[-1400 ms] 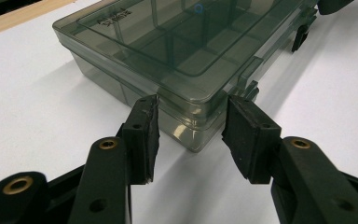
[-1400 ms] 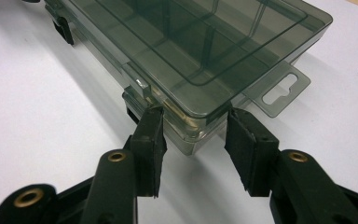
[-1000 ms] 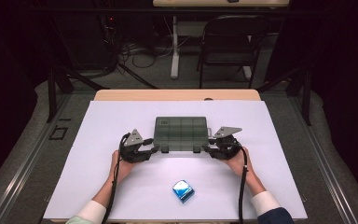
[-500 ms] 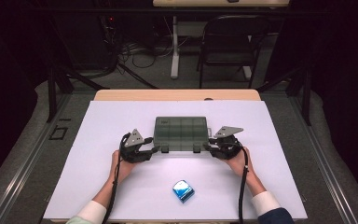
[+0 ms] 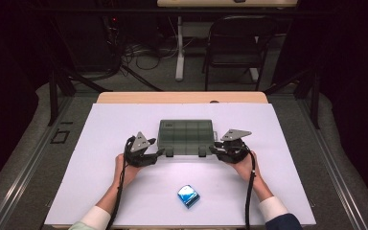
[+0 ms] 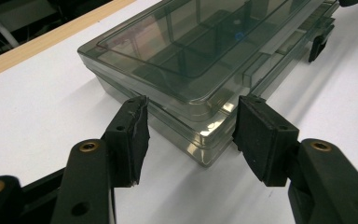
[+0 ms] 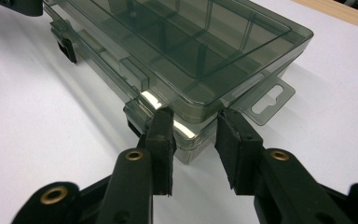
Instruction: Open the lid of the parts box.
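A smoky see-through compartment box (image 5: 186, 136) lies shut in the middle of the white table cover. My left gripper (image 5: 160, 152) is at its near left corner. In the left gripper view the box (image 6: 191, 46) has that corner between the pads of the left gripper (image 6: 192, 105), a clear gap on each side; these jaws have just been opening. My right gripper (image 5: 214, 149) is at the near right corner. There the right gripper (image 7: 196, 114) has just been closing, its pads close on either side of the box (image 7: 191, 46) corner, beside a front latch (image 7: 135, 123).
A small blue packet (image 5: 189, 196) lies on the white cover (image 5: 292, 191) near the front, between the person's forearms. A hang tab (image 7: 270, 100) sticks out of the box's right end. Beyond the wooden table edge (image 5: 182, 97) stand a dark chair (image 5: 235, 43) and floor cables.
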`<state>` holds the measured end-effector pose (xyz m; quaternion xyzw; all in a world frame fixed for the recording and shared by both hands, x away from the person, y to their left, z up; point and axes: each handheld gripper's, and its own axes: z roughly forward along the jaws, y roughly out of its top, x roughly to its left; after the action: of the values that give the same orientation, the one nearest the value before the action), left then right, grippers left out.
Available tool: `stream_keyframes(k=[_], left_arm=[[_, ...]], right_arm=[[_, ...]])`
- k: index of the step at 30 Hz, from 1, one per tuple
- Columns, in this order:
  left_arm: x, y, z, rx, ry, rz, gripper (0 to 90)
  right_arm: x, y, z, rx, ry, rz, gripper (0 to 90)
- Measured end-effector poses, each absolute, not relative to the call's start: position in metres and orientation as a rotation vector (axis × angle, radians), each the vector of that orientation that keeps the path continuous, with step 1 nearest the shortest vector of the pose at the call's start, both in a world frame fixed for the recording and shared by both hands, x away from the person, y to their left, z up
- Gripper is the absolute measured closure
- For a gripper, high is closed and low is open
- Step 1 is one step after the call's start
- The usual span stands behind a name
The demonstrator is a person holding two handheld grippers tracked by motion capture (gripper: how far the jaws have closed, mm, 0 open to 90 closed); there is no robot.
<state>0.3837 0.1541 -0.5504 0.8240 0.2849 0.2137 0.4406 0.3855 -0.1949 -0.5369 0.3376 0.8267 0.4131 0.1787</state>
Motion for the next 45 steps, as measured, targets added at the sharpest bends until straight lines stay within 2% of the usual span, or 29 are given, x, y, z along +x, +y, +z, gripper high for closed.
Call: stream_keyframes(k=[19, 23, 24, 25, 28, 45], left_arm=[[0.3812, 0.1510, -0.5471, 2.013, 0.676, 0.592, 46.9], [0.3804, 0.1509, -0.5460, 2.002, 0.666, 0.608, 47.5], [0.3803, 0.1509, -0.5457, 2.002, 0.662, 0.614, 47.5], [0.3801, 0.1506, -0.5452, 1.998, 0.654, 0.618, 47.9], [0.3797, 0.1494, -0.5447, 1.997, 0.646, 0.631, 48.0], [0.3804, 0.1506, -0.5408, 1.990, 0.633, 0.634, 48.8]], right_arm=[[0.3846, -0.1939, -0.5356, 0.954, 2.325, 1.181, 68.2], [0.3853, -0.1947, -0.5362, 0.954, 2.323, 1.171, 59.0], [0.3853, -0.1947, -0.5362, 0.954, 2.323, 1.171, 59.0], [0.3857, -0.1952, -0.5365, 0.955, 2.315, 1.160, 53.7], [0.3847, -0.1944, -0.5354, 0.941, 2.283, 1.139, 50.6], [0.3801, -0.1880, -0.5326, 0.850, 2.188, 1.130, 55.4]])
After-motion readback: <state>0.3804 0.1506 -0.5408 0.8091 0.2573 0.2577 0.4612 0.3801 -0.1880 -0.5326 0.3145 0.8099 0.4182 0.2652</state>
